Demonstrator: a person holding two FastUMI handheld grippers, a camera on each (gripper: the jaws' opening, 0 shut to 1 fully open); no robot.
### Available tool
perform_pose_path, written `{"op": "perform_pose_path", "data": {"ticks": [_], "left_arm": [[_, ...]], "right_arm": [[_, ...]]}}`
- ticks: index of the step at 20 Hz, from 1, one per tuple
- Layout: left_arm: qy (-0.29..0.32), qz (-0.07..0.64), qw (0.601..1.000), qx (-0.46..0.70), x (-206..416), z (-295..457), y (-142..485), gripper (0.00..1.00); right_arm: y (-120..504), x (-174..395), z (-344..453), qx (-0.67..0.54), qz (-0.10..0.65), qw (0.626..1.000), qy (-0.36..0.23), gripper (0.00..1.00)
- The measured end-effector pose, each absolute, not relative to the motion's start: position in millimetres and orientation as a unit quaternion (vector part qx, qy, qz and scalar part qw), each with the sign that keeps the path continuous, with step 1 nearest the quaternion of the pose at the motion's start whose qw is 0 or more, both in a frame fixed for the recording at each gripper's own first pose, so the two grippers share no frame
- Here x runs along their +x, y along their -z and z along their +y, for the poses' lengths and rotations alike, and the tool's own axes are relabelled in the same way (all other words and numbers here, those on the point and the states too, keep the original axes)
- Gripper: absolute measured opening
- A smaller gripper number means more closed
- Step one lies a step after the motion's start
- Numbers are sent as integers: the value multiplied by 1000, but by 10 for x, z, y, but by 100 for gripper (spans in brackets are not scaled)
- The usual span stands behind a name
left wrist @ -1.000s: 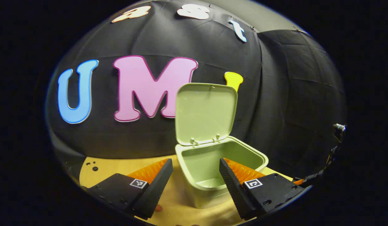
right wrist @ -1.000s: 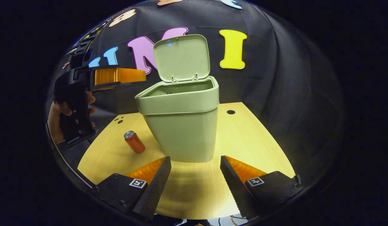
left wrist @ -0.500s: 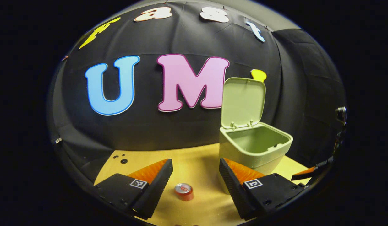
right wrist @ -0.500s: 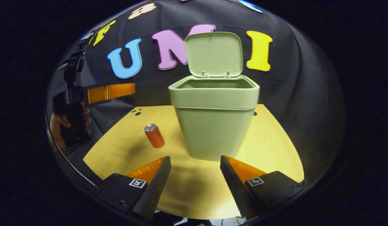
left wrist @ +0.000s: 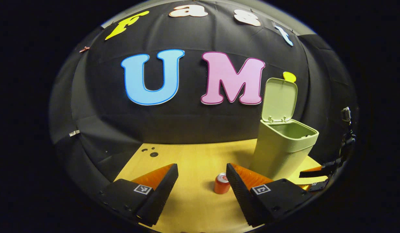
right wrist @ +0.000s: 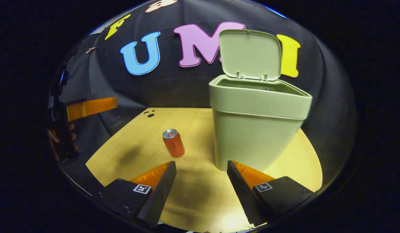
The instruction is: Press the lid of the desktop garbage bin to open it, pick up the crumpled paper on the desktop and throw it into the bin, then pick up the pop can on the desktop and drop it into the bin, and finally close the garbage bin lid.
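Since a second ago you are swinging your left tool away from the bin: the bin, which sat between its fingers, is now sliding off to 3 o'clock in the left gripper view, and the pop can is coming in just beside the right finger. The left tool is spread wide, gripping nothing. In the right gripper view the bin is drifting from centre toward 2 o'clock, its lid standing upright and open, hinged at the far rim.

Your right tool is hanging released too, fingers well apart over bare worktop. The pop can is standing upright at 11 o'clock of that tool, apart from the bin's left wall with a strip of open worktop between them. Open worktop is lying all around the can on its left and near sides, out to the rounded worktop edge. At 9 o'clock in this view your hand is holding the left tool off the worktop edge. You cannot tell where the crumpled paper is.
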State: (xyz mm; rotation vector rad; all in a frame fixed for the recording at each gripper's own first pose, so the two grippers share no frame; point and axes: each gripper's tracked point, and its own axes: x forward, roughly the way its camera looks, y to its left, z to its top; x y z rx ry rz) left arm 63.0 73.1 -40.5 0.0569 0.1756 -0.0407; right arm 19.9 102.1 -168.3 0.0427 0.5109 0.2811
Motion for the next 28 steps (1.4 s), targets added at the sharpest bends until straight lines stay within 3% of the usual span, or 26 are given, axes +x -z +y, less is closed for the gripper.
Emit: {"op": "perform_pose_path", "data": {"ticks": [11, 12, 13, 17, 28], "left_arm": [[-23, 139, 990, 18, 232, 1557, 919, 96], [-27, 143, 989, 14, 230, 1615, 960, 92], [-31, 148, 988, 10, 231, 1676, 1005, 96], [-47, 165, 985, -21, 265, 1857, 1176, 96], [-83, 204, 975, -32, 294, 2396, 1530, 96]], "right_arm": [[2147, 746, 1896, -23, 260, 949, -175, 99], [2178, 797, 1954, -24, 261, 949, -176, 99], [2210, 854, 2020, -26, 261, 948, -178, 99], [2380, 1054, 2244, -36, 264, 946, -183, 99], [2850, 1684, 2454, -22, 278, 948, -152, 99]]}}
